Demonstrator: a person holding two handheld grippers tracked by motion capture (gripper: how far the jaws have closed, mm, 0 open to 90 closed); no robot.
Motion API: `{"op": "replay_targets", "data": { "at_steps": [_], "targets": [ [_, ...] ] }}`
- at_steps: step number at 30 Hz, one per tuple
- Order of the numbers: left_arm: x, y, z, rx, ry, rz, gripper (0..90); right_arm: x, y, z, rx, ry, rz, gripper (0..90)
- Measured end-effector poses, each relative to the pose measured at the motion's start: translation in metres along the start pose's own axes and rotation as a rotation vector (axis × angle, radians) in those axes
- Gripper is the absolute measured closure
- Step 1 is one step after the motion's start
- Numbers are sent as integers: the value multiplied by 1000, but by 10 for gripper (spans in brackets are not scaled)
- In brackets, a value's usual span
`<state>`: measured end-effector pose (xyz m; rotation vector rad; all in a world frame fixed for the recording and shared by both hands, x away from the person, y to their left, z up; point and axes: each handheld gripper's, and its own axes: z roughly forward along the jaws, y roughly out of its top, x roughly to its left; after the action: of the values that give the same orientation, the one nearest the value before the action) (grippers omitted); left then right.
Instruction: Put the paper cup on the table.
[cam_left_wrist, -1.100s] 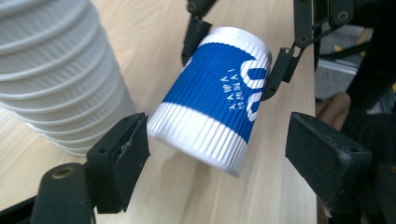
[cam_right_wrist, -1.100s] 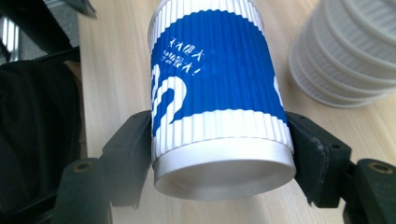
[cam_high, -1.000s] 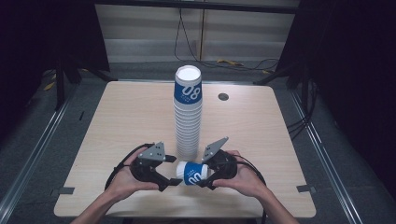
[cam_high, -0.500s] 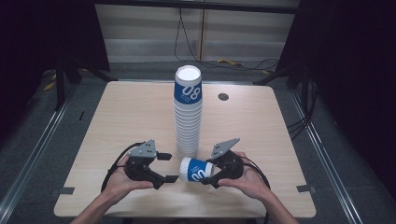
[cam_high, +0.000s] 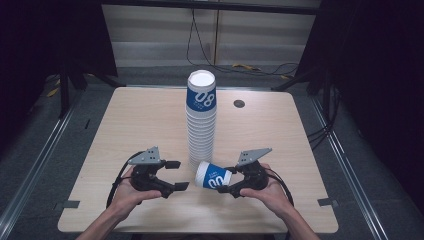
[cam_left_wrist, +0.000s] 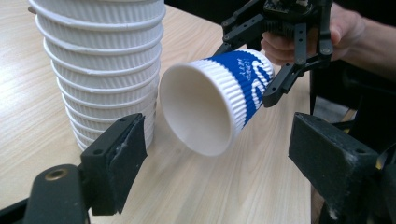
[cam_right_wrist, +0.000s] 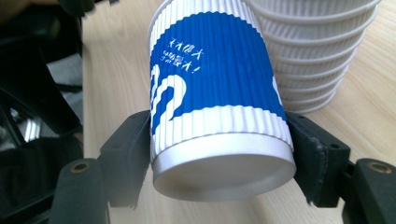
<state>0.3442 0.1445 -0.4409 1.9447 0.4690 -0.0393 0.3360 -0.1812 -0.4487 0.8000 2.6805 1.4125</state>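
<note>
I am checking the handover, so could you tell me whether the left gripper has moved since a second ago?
Yes. The left gripper has drawn back leftward, away from the cup stack and the loose cup, which the right gripper holds alone.

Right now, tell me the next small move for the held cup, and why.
Probably tilt the blue cup upright. The right gripper clamps its base end and holds it sideways beside the cup stack, while the left gripper stands open and apart.
</note>
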Motion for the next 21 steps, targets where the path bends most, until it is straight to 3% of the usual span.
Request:
{"op": "replay_targets", "data": {
  "at_steps": [4,8,13,19,21],
  "targets": [
    [-1,-1,1,-5,-9,10,190,0,-2,0,-39,27,17,288],
    [-2,0,0,-23,-25,7,190,1,-4,1,-68,41,-5,288],
    [-4,0,-2,-56,3,9,190,-1,-6,0,-127,55,-5,288],
    [-5,1,-2,-65,-14,17,190,0,-8,1,-145,82,3,289],
    [-6,2,-1,-61,6,17,190,0,-8,1,-160,89,-3,288]
  ]
}}
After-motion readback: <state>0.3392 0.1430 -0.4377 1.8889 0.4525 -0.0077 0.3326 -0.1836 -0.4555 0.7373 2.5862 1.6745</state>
